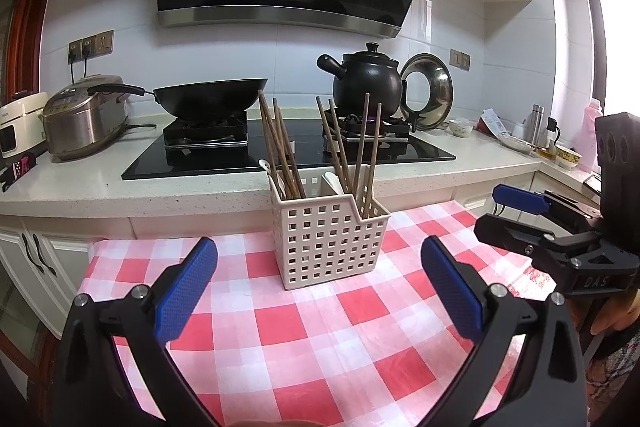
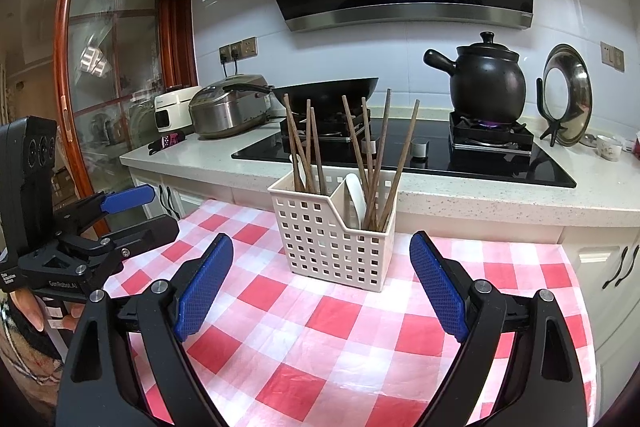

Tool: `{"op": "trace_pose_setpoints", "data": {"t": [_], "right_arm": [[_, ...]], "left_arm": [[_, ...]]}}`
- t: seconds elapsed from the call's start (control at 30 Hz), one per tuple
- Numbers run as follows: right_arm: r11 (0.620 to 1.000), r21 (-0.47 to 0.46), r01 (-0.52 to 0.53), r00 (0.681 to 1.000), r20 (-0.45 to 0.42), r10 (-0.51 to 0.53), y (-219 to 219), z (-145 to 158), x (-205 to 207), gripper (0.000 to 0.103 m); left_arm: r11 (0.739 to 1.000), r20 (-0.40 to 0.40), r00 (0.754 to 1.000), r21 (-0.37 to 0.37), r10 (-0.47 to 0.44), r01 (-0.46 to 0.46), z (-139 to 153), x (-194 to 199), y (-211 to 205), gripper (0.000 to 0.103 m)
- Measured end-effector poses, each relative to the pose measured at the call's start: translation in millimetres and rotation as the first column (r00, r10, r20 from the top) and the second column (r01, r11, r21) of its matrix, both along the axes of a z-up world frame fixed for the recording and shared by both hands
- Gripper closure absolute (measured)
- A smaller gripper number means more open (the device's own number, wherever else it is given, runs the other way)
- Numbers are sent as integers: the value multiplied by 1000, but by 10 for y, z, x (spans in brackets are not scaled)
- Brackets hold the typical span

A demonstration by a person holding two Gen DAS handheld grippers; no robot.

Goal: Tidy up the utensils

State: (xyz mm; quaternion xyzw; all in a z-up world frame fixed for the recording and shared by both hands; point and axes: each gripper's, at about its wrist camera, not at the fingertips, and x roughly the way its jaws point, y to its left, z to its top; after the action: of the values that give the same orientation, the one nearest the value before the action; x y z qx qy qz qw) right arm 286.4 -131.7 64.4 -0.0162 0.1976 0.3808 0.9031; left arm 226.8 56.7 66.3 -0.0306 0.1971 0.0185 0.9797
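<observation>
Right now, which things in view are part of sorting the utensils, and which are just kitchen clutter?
Part of the job:
- white slotted caddy on the checked cloth
- wooden chopsticks in both compartments
- white spoons, one per compartment
- left gripper and right gripper, both open and empty

Just lying about:
- wok
- black clay pot over a lit burner
- rice cooker
- pan lid

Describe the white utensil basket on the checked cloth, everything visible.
The utensil basket is cream plastic with square-holed walls and a stepped front rim. It stands upright on the red-and-white checked cloth, split into two compartments. Each holds brown chopsticks leaning outward and a white spoon. Neither open gripper touches it.
</observation>
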Motion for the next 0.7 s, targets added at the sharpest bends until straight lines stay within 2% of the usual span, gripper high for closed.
{"op": "trace_pose_setpoints", "data": {"t": [0.7], "right_arm": [[1000, -6, -4, 1000, 4, 4, 2, -12, -9, 18]], "left_arm": [[1000, 2, 1000, 3, 11, -12, 9, 3, 14, 4]]}}
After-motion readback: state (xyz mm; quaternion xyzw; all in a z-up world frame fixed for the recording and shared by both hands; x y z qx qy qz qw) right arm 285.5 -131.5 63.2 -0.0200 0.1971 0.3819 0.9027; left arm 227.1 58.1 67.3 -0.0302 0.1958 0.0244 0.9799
